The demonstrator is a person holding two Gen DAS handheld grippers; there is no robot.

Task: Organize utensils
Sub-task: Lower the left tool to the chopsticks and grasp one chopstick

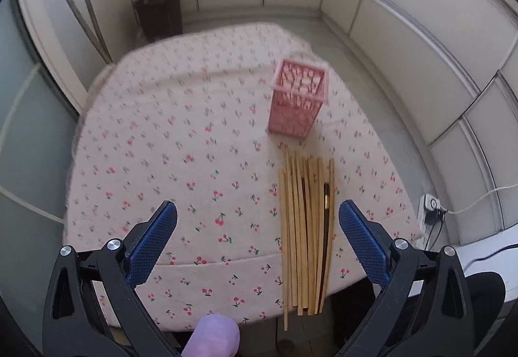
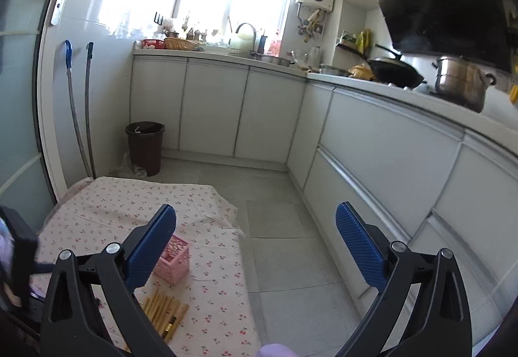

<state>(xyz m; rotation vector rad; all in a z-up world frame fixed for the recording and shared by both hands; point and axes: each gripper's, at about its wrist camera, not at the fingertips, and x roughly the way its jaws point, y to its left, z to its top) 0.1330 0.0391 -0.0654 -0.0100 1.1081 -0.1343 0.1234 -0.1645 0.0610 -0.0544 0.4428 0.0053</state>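
A bundle of several wooden chopsticks (image 1: 306,227), one of them dark with a gold band, lies on the cherry-print tablecloth (image 1: 181,143) and overhangs the near edge. A pink lattice utensil holder (image 1: 298,98) stands upright just beyond them. My left gripper (image 1: 258,221) is open and empty above the table's near part, the chopsticks just inside its right finger. My right gripper (image 2: 255,227) is open and empty, high and to the right of the table. The holder (image 2: 173,258) and the chopsticks (image 2: 165,311) show at its lower left, partly hidden by its left finger.
The table (image 2: 207,205) stands on a grey tiled floor in a kitchen. A brown bin (image 2: 144,146) and two poles stand against the far left wall. White cabinets (image 2: 388,150) run along the back and right. A power strip (image 1: 430,211) lies on the floor at right.
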